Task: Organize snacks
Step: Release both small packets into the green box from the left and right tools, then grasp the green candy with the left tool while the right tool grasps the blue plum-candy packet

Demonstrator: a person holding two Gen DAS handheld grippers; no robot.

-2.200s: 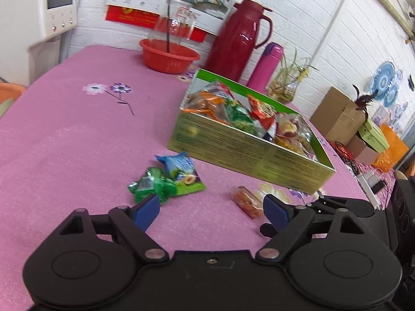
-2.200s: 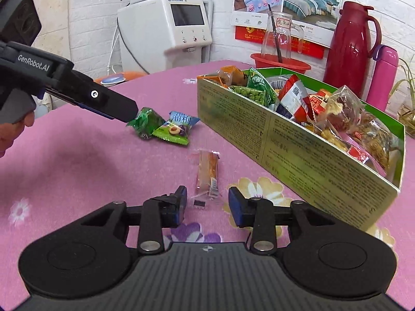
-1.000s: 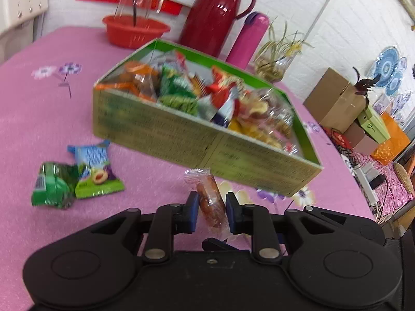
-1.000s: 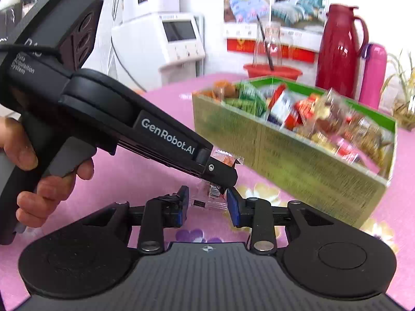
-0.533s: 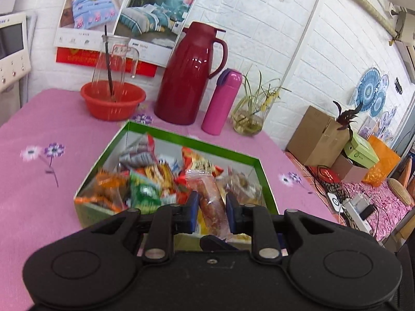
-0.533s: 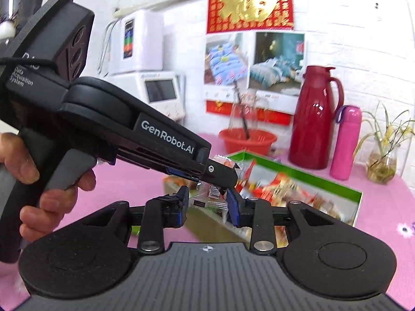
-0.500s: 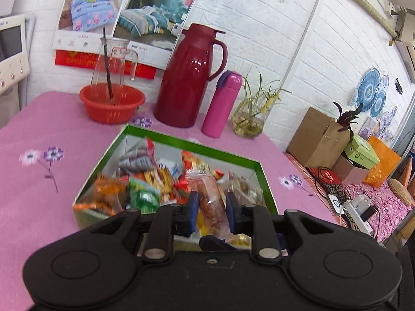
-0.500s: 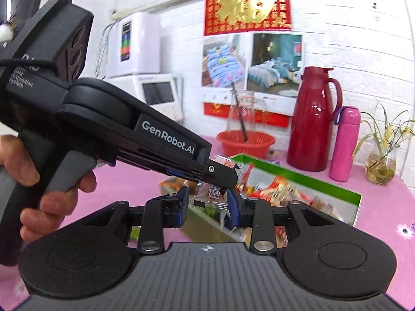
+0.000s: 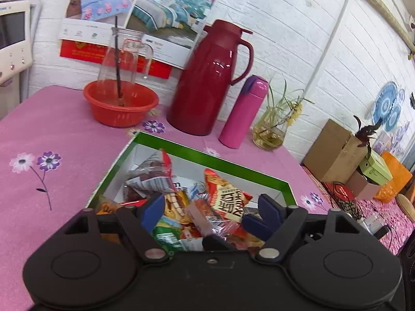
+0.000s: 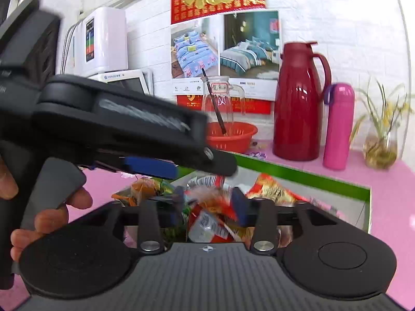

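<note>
Pink cloth printed with small flowers covered the worktop. The green snack box served as the reference landmark; its top was open, and mixed snack packets lay piled inside it.

Left of the box, a purple and white flower print marked the cloth. Beyond the box's far left corner, a red plastic bowl held a clear glass jug with a dark stick standing in it. Directly behind the box stood a dark red thermos jug. A pink flask stood just right of the jug, and a glass vase with green stems stood further right, behind the box's far right corner. Well to the right of the box, off the worktop, sat a brown cardboard carton.

Left gripper: positioned above the near part of the box, jaws spread wide and opening. A clear-wrapped orange snack lay among the packets in the box, below the gap between the blue pads, with neither pad pressing on it.

Right gripper: positioned above the near edge of the box, jaws opening. In the right wrist view, a blurred clear-wrapped packet appeared between the fingers, over the box contents; no pad contact was visible. The same view showed the left gripper reaching over the box from the left, with a person's hand on its handle.
</note>
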